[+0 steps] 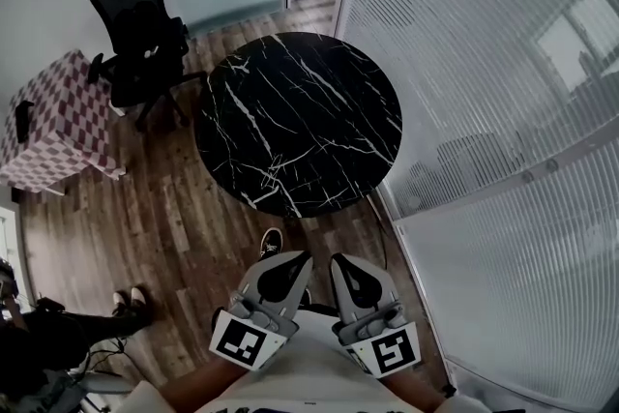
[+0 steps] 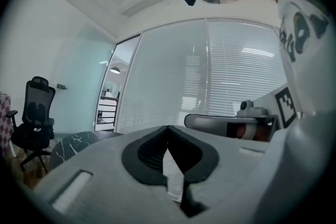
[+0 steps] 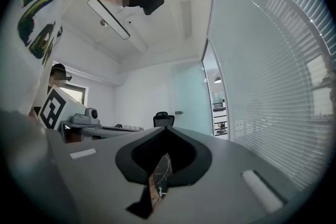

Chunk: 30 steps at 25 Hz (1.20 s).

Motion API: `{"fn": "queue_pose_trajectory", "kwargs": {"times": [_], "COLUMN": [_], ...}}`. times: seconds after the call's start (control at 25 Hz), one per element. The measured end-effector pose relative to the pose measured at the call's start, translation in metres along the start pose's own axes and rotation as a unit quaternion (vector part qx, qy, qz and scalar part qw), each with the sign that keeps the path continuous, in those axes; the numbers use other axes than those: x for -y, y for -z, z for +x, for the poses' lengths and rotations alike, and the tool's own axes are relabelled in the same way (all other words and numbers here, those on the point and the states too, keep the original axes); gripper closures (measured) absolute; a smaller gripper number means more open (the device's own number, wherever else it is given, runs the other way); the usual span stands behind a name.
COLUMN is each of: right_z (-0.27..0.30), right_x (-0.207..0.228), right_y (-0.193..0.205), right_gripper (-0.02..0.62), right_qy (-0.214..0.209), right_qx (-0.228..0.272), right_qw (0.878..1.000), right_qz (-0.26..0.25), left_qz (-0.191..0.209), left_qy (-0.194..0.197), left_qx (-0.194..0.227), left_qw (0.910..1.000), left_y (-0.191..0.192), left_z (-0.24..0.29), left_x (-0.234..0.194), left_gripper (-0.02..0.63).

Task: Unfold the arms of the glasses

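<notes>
Left gripper [image 1: 293, 258], right gripper [image 1: 344, 261]: both closed, empty, side by side near black marble table [image 1: 300, 121].

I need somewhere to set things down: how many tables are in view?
2. A round black marble table mid-frame in the head view; a checkered-cloth table at its left edge, beside the office chair. Others may be hidden.

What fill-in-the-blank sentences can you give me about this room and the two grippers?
1. The black marble table has a ____ top.
2. The jaws of the left gripper and the right gripper are both ____.
3. The office chair near the table is ____ in colour.
4. The floor is laid in ____ planks.

Missing words: round; shut; black; wood.
</notes>
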State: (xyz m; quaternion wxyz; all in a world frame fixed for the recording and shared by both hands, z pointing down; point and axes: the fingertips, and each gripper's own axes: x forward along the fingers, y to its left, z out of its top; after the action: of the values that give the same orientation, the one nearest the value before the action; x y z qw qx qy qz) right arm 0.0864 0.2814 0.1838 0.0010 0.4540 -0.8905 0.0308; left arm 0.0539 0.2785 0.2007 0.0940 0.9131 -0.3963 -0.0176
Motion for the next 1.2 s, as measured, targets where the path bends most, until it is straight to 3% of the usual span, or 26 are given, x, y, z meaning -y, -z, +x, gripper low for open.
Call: {"fn": "queue_pose_trajectory", "kwargs": {"times": [0.72, 1.2], "right_z": [0.166, 0.255], "right_x": [0.034, 0.041], "right_y": [-0.017, -0.012], "right_gripper": [0.594, 0.594], "right_qy": [0.015, 0.031], "right_qx": [-0.004, -0.010], "right_qw": [1.000, 0.999], "right_qz": [-0.007, 0.011], "left_qz": [-0.002, -0.007], "left_qy": [0.022, 0.037], "left_qx": [0.008, -0.009], "left_qw": [0.9997, 0.9993], "left_y": [-0.044, -0.043], "left_z": [0.071, 0.094], "left_x": [-0.151, -0.236], "left_gripper": [0.603, 0.603]}}
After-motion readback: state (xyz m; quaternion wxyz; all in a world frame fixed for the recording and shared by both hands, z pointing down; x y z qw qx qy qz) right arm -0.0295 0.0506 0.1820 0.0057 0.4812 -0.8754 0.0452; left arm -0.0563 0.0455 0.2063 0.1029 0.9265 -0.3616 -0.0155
